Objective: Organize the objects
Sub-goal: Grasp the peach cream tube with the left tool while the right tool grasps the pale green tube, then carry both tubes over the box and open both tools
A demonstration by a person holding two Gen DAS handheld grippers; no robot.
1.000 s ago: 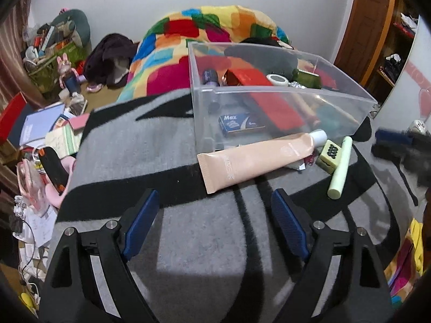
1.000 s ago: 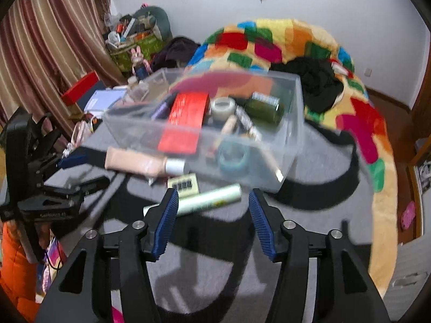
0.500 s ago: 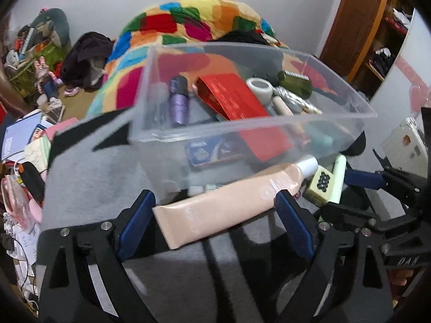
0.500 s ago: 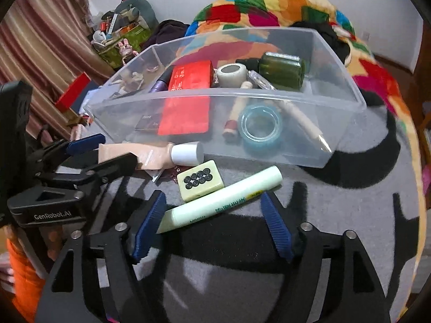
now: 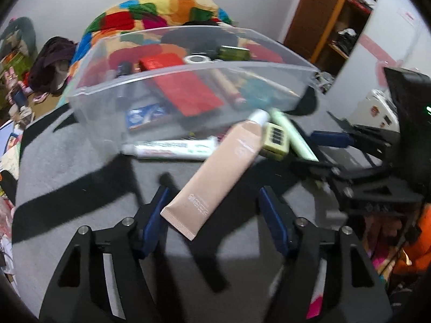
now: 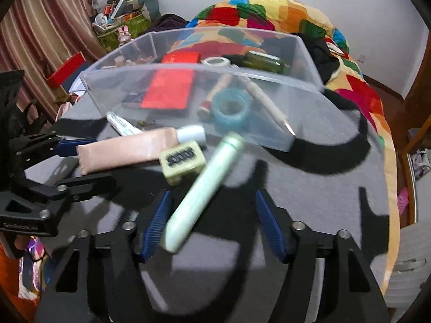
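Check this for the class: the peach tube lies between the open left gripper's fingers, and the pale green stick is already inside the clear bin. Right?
Not quite. The pale green stick lies outside the clear bin, on the grey blanket between the right gripper's open fingers, as the right wrist view shows. The peach tube and left gripper are as stated.

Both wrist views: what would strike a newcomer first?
The clear plastic storage bin, cluttered with small items, sits on the grey and black blanket. Before it, a peach squeeze tube lies between the open left gripper fingers, and a pale green cylindrical tube between the open right gripper fingers.
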